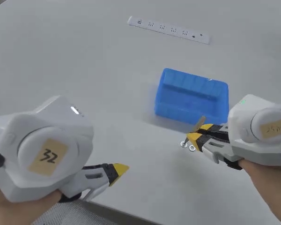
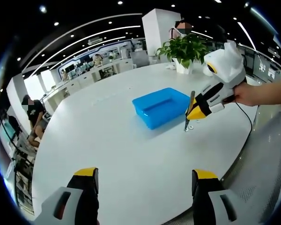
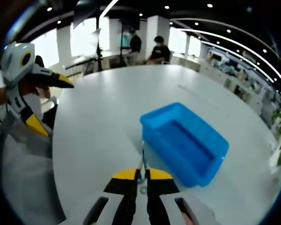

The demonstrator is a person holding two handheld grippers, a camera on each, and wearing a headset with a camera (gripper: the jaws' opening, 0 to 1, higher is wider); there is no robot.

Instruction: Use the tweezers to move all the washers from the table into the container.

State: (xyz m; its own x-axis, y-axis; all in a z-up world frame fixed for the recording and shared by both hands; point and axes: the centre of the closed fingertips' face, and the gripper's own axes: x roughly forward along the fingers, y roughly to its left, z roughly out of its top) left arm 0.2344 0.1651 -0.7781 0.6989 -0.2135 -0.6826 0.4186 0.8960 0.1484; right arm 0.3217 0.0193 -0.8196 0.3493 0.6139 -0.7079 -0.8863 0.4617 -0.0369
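Left gripper [image 1: 116, 171]: lower left of the head view, nearest the person; jaws spread wide with nothing between them, hovering over bare table.
Right gripper [image 1: 201, 132]: right edge of the head view, jaws clenched on the tweezers [image 2: 189, 110], which slant down toward the table.
Washers [image 1: 191, 148]: a couple of small rings on the table just under the tweezers' tips, at centre right of the head view. Whether the tips grip one is too small to tell.
Container [image 1: 192, 96]: blue open tray just beyond the washers, centre right; it looks empty in the right gripper view.
Risk: a washer is thin and flat, so the tips may skate over it or flick it away if they close off-centre. A loose pinch could drop it short of the tray's near wall. Squeezing the tweezers crookedly could twist them in the jaws.
Table [image 1: 84, 70]: pale grey, smooth and bare; a slipped washer would likely slide or roll.
Power strip [image 1: 168, 29]: white, top centre, well apart from the work.
Room: open office with ceiling spotlights, a potted plant [image 2: 187, 47] at the table's far end, and people seated in the background.
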